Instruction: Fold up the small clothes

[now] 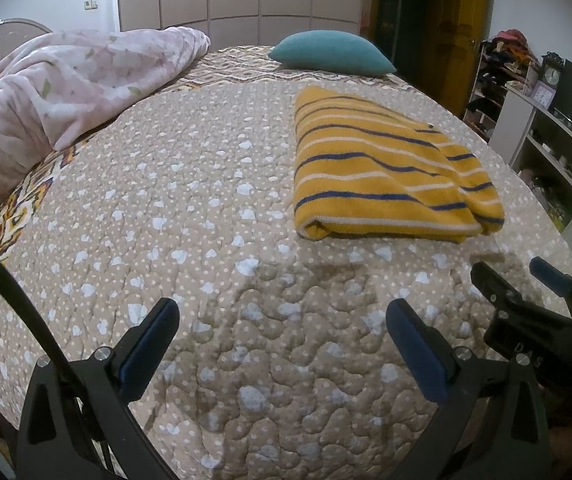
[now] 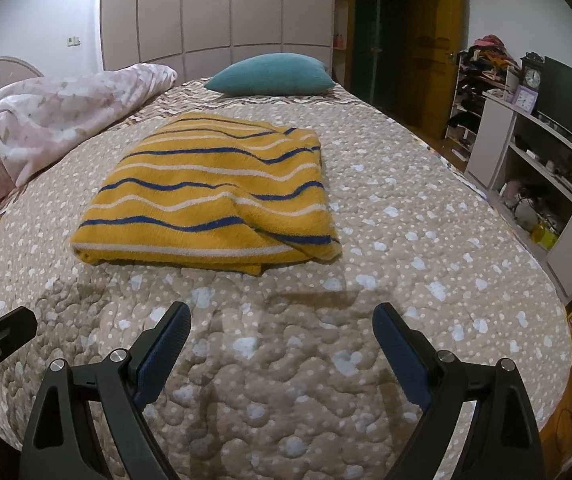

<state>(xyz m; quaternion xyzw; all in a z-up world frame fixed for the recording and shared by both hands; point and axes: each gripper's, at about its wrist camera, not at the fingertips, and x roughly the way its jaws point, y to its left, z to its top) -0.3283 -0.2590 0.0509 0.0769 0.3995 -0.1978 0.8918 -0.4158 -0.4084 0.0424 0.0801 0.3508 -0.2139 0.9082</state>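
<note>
A yellow garment with blue and white stripes (image 1: 389, 172) lies folded into a flat rectangle on the beige quilted bedspread (image 1: 190, 216). It also shows in the right wrist view (image 2: 210, 192), ahead and slightly left. My left gripper (image 1: 282, 316) is open and empty, held above the bedspread, below and left of the garment. My right gripper (image 2: 282, 320) is open and empty, just short of the garment's near edge. The right gripper also shows at the right edge of the left wrist view (image 1: 521, 280).
A pink floral blanket (image 1: 58, 92) is bunched along the left side of the bed. A teal pillow (image 1: 329, 54) lies at the far end. White shelves (image 2: 533, 176) with clutter and a clock stand to the right, beyond the bed's edge. Wardrobe doors (image 2: 214, 8) stand behind.
</note>
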